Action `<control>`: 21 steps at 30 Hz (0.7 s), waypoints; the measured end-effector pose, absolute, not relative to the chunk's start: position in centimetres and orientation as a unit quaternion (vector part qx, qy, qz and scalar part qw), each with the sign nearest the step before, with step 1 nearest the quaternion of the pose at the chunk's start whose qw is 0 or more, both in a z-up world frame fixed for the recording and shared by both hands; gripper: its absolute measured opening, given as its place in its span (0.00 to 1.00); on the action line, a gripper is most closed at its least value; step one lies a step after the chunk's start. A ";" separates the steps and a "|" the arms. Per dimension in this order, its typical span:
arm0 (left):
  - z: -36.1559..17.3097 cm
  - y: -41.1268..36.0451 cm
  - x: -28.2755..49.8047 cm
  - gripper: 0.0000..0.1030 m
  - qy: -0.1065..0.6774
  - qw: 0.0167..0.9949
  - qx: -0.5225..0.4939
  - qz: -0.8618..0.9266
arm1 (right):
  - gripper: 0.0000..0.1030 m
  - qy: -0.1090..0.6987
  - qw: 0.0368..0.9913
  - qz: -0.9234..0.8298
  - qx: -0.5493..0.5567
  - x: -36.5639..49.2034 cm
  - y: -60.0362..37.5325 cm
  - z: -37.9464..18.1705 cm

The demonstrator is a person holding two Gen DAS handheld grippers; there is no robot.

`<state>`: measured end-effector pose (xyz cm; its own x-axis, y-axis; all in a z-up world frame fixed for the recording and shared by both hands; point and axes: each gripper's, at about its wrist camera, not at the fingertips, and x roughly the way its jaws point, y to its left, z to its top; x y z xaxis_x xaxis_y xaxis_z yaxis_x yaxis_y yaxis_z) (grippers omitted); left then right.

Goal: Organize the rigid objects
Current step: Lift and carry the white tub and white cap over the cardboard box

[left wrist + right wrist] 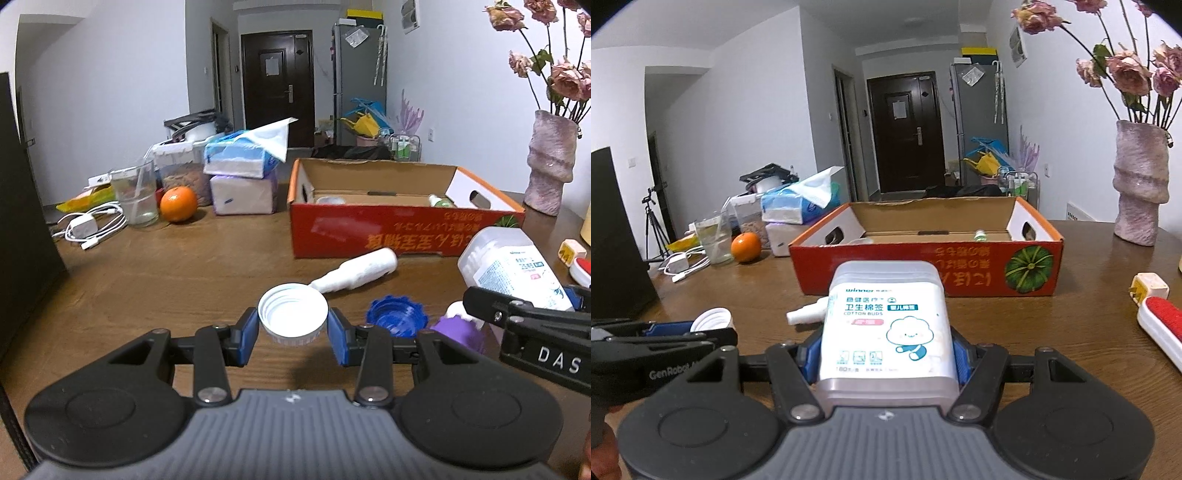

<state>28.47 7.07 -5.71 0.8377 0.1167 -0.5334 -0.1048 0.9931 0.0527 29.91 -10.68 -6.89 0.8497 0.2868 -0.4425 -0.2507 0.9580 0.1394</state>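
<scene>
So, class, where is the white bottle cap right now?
In the left wrist view, the white bottle cap sits clamped in the left gripper, above the table, just left of the blue cap.

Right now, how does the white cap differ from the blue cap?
The white cap is smooth-rimmed and held off the table in the left claw; the blue cap has a scalloped edge and lies loose on the table. Both face open side up.
</scene>
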 end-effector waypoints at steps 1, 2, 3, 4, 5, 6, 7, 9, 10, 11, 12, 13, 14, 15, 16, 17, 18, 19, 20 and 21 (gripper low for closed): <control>-5.6 6.8 28.6 0.40 0.278 0.959 0.011 0.057 | 0.62 0.235 0.961 0.139 0.039 29.9 -10.8 -6.8; -5.5 6.5 28.8 0.40 0.276 0.959 0.012 0.055 | 0.62 0.233 0.962 0.138 0.041 30.0 -11.1 -6.8; -5.4 6.2 28.9 0.40 0.275 0.960 0.012 0.053 | 0.62 0.232 0.962 0.136 0.042 30.1 -11.3 -6.7; -5.3 6.0 29.1 0.40 0.274 0.960 0.012 0.052 | 0.62 0.231 0.962 0.135 0.044 30.2 -11.5 -6.7; -5.2 5.7 29.2 0.40 0.273 0.961 0.013 0.050 | 0.62 0.230 0.963 0.134 0.045 30.3 -11.8 -6.6; -5.1 5.5 29.3 0.40 0.272 0.961 0.013 0.049 | 0.62 0.229 0.963 0.133 0.046 30.4 -12.0 -6.6; -5.1 5.3 29.5 0.40 0.271 0.961 0.013 0.047 | 0.62 0.228 0.963 0.132 0.047 30.5 -12.2 -6.6; -5.0 4.8 29.8 0.40 0.270 0.962 0.012 0.045 | 0.62 0.227 0.964 0.129 0.048 30.7 -12.5 -6.5; -4.9 4.6 30.0 0.40 0.269 0.962 0.012 0.044 | 0.62 0.225 0.965 0.128 0.050 30.8 -12.8 -6.5; -4.8 4.4 30.2 0.40 0.268 0.962 0.012 0.043 | 0.62 0.224 0.965 0.127 0.051 30.9 -12.9 -6.4; -4.7 4.1 30.3 0.40 0.267 0.963 0.011 0.042 | 0.62 0.223 0.965 0.126 0.051 30.9 -13.1 -6.4; -4.7 3.9 30.5 0.40 0.265 0.963 0.011 0.041 | 0.62 0.221 0.966 0.125 0.052 31.0 -13.3 -6.3; -4.6 3.7 30.6 0.40 0.264 0.964 0.011 0.040 | 0.62 0.219 0.966 0.124 0.052 31.1 -13.4 -6.3; -4.5 3.5 30.7 0.40 0.263 0.964 0.011 0.040 | 0.62 0.217 0.967 0.124 0.053 31.2 -13.5 -6.2; -4.4 3.2 30.9 0.40 0.262 0.964 0.011 0.039 | 0.62 0.216 0.967 0.123 0.054 31.3 -13.7 -6.2; -4.4 3.1 31.0 0.40 0.261 0.964 0.011 0.039 | 0.62 0.213 0.968 0.121 0.054 31.4 -13.9 -6.1; -4.4 3.0 31.2 0.40 0.261 0.965 0.010 0.039 | 0.62 0.212 0.968 0.120 0.055 31.5 -14.0 -6.1; -4.4 3.0 31.3 0.40 0.260 0.965 0.009 0.040 | 0.62 0.210 0.969 0.119 0.055 31.7 -14.1 -6.1; -4.4 2.9 31.4 0.40 0.260 0.965 0.008 0.040 | 0.62 0.210 0.969 0.118 0.055 31.8 -14.2 -6.0; -4.3 2.8 31.6 0.40 0.259 0.965 0.007 0.041 | 0.62 0.209 0.969 0.118 0.056 32.0 -14.2 -6.0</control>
<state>31.57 2.77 -4.31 0.8626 0.0838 -0.4989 -0.0763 0.9965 0.0353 31.97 -14.23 -5.99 0.8851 0.2511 -0.3919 -0.2045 0.9662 0.1573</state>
